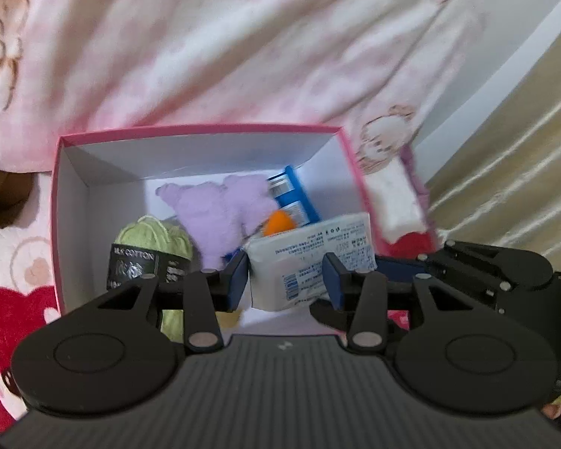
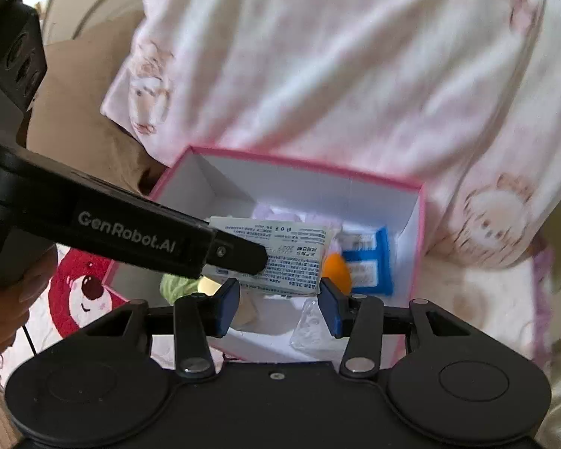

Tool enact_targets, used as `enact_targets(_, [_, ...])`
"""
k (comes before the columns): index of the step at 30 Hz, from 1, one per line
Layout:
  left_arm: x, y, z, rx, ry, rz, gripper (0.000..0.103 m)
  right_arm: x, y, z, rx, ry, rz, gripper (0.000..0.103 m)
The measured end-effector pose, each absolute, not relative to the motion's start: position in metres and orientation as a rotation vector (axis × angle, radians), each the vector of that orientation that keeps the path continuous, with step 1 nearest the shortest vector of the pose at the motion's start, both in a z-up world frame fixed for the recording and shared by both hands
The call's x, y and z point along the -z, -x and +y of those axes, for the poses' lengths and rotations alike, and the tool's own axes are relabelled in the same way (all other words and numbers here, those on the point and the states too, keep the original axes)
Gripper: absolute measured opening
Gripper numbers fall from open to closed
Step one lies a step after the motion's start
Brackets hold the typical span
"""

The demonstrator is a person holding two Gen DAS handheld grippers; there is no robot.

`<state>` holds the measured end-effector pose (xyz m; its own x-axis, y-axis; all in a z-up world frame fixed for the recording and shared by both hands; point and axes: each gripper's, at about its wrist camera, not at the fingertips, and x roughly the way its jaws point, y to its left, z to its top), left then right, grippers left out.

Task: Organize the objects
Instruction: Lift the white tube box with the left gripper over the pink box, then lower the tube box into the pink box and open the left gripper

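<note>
A pink box (image 1: 202, 130) with white inner walls lies open on the bedding. In it lie a green yarn ball (image 1: 149, 250), a purple plush (image 1: 220, 209), an orange ball (image 1: 278, 222) and a blue packet (image 1: 295, 196). My left gripper (image 1: 286, 280) is shut on a white printed packet (image 1: 310, 258), held over the box. In the right wrist view the left gripper (image 2: 239, 254) reaches in from the left with the white packet (image 2: 280, 258) above the box (image 2: 299, 162). My right gripper (image 2: 278, 308) is open and empty over the box's near edge, just below the packet.
Pink and white bedding with bear prints (image 1: 243, 37) surrounds the box. A red heart pattern (image 1: 7, 321) lies on the left. A clear plastic wrapper (image 2: 310, 331) lies in the box's near corner. A beige curtain (image 1: 523, 172) hangs on the right.
</note>
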<state>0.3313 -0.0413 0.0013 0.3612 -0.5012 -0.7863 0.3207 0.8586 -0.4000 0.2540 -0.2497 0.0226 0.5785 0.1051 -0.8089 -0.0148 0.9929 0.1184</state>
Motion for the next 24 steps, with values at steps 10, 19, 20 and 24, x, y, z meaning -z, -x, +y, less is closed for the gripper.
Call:
enact_targets(10, [0.039, -0.374, -0.054, 0.533, 0.059, 1.138, 0.041, 0.033, -0.291, -0.253, -0.07, -0.235, 1.067, 0.052])
enact_targets(19, [0.061, -0.378, -0.059, 0.478, 0.06, 1.139, 0.044, 0.054, -0.295, -0.267, -0.1, -0.342, 1.128, 0.052])
enact_targets(20, [0.06, -0.377, -0.059, 0.462, 0.057, 1.123, 0.046, 0.055, -0.294, -0.266, -0.103, -0.335, 1.128, 0.053])
enact_targets(24, [0.047, -0.368, -0.054, 0.456, 0.076, 1.077, 0.05, 0.047, -0.285, -0.266, -0.141, -0.337, 1.096, 0.057])
